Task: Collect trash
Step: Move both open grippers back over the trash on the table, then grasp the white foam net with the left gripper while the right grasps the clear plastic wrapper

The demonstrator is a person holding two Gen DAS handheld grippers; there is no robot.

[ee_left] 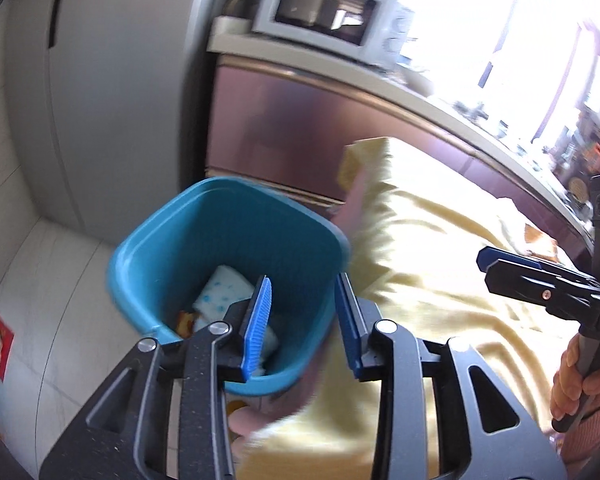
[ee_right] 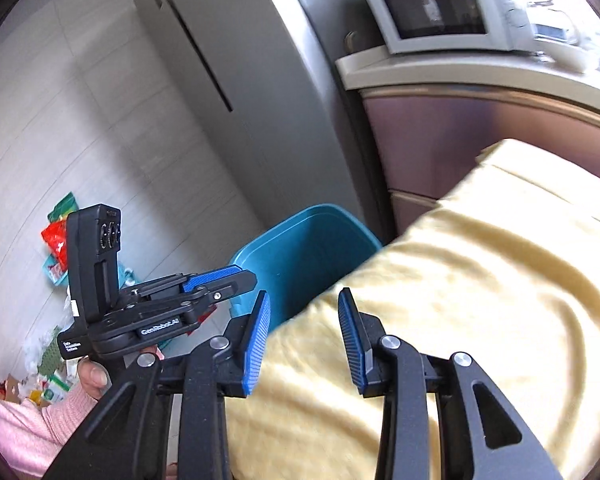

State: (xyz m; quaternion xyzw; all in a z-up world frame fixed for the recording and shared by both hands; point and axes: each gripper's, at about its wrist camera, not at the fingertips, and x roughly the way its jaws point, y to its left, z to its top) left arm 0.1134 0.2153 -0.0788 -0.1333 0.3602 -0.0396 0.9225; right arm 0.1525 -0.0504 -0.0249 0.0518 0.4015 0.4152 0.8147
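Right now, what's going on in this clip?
A person holds a handheld claw in each hand beside a yellow cloth-covered surface. The left claw hangs open over a blue plastic bin that holds a white blue-dotted wrapper. Nothing is between its pads. The right claw is open and empty over the cloth's edge. More colourful wrappers lie on the tiled floor.
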